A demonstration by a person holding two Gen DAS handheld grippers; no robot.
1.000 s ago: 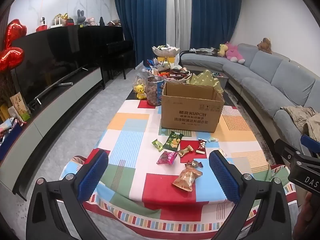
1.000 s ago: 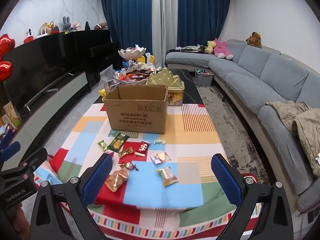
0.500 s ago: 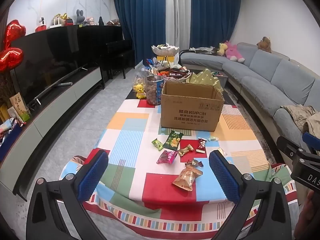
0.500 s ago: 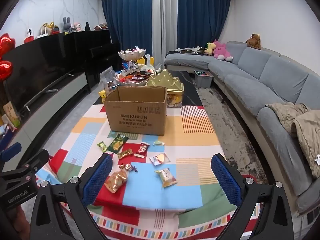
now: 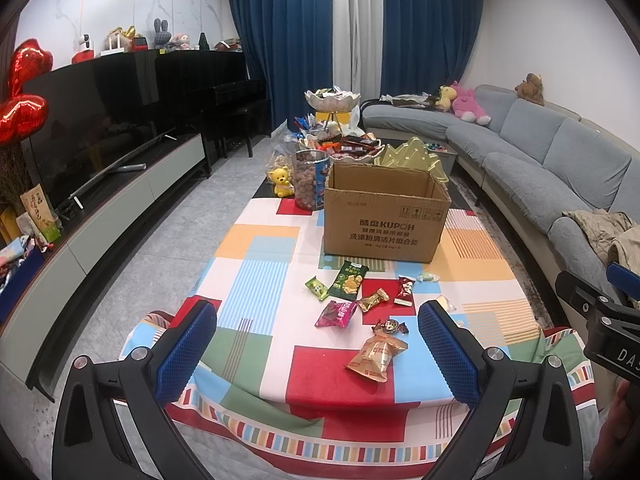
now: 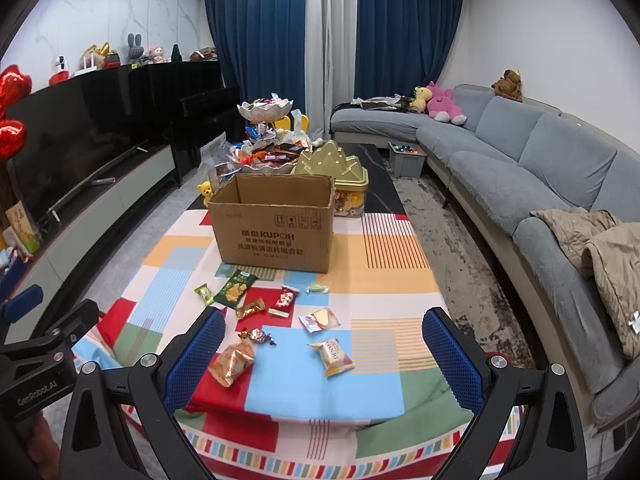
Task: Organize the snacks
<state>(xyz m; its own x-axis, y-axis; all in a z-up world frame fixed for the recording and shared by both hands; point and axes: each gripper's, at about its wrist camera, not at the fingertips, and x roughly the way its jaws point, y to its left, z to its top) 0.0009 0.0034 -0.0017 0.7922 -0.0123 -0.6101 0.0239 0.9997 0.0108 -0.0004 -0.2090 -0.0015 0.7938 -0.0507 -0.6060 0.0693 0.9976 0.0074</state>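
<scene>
An open brown cardboard box (image 5: 386, 216) stands on a table with a colourful patchwork cloth (image 5: 256, 276); it also shows in the right wrist view (image 6: 276, 224). Several snack packets lie loose in front of it: a green chip bag (image 5: 348, 284), a pink packet (image 5: 336, 314), an orange bag (image 5: 376, 356), and a yellow packet (image 6: 331, 357). My left gripper (image 5: 316, 356) is open and empty above the table's near edge. My right gripper (image 6: 324, 360) is open and empty, also above the near edge.
Behind the box stand a jar of nuts (image 5: 308, 184), a gold tin (image 6: 336, 172) and bowls of sweets (image 6: 264, 108). A grey sofa (image 6: 520, 168) runs along the right. A TV unit (image 5: 100, 184) lines the left wall.
Both grippers have drifted slightly forward toward the table; the snacks and box have not moved. Both stay open.
</scene>
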